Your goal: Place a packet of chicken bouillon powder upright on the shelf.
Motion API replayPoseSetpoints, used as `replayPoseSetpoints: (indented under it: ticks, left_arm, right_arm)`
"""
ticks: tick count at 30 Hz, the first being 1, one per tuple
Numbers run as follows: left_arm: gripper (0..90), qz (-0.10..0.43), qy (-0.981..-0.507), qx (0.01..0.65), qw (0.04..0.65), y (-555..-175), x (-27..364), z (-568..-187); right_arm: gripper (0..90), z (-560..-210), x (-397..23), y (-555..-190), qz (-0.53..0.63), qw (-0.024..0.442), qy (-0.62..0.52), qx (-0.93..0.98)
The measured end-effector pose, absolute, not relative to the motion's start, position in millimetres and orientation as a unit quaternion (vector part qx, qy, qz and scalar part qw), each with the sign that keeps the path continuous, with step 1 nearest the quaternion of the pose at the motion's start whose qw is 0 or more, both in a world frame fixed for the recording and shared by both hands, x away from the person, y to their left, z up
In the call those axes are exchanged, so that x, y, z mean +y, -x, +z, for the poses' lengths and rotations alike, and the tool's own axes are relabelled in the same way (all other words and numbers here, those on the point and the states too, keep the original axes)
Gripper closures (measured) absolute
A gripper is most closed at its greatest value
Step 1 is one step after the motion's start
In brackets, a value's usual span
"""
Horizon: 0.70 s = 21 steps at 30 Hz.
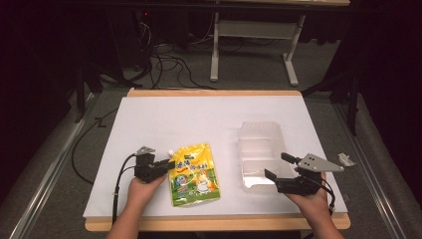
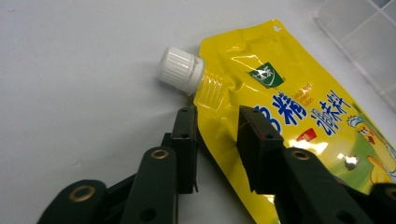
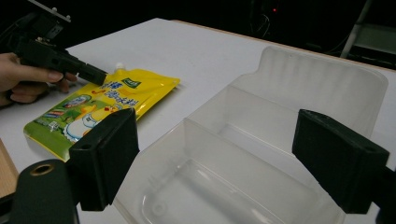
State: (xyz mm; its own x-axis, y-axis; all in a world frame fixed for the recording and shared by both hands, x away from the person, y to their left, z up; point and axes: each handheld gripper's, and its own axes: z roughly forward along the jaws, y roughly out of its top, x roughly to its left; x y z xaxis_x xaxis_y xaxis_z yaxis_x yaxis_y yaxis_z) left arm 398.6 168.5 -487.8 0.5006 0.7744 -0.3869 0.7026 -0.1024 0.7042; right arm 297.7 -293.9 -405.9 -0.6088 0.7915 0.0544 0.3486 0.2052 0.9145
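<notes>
Lying flat at table centre-left, the glossy yellow pouch (image 1: 195,174) is seen with its ribbed white cap (image 1: 170,152) pointing to 11 o'clock, long axis 11–5. Its left edge is straddled by the left gripper (image 2: 218,122), pad contact unclear. The right gripper (image 1: 276,166) is held apart beside the clear ribbed plastic bin (image 1: 260,149).

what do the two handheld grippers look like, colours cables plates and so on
Both grippers, left and right, are matte black with two blocky flat-faced jaws, brass-ringed pivot holes, a black trailing cable and a grey three-cornered plate on top. The forearms are bare, no sleeves.
</notes>
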Motion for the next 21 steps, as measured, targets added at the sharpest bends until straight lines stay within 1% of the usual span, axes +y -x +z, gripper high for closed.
replayPoseSetpoints:
  ticks: [6,8,9,10,16,17,21]
  left_arm:
    - [78.3,0.035,-0.746,0.493,0.447,-398,168,-488]
    - [83.9,0.037,-0.751,0.485,0.447,-397,167,-488]
    - [88.7,0.050,-0.758,0.474,0.445,-394,164,-487]
    - [89.8,0.050,-0.758,0.474,0.445,-394,164,-487]
    - [90.0,0.081,-0.768,0.460,0.439,-389,159,-486]
    - [90.0,0.097,-0.770,0.456,0.436,-386,157,-485]
    - [90.0,0.118,-0.770,0.452,0.436,-382,155,-484]
  right_arm:
    - [15.0,-407,-294,-299,0.498,0.219,-0.387,0.745]
    - [15.0,-407,-294,-299,0.498,0.219,-0.387,0.744]
    - [15.0,-407,-295,-299,0.498,0.218,-0.388,0.744]
    - [15.0,-407,-295,-299,0.498,0.218,-0.388,0.744]
    - [15.1,-408,-293,-299,0.497,0.216,-0.389,0.745]
    - [14.9,-409,-293,-299,0.497,0.217,-0.390,0.744]
    - [14.6,-409,-293,-299,0.498,0.217,-0.392,0.742]
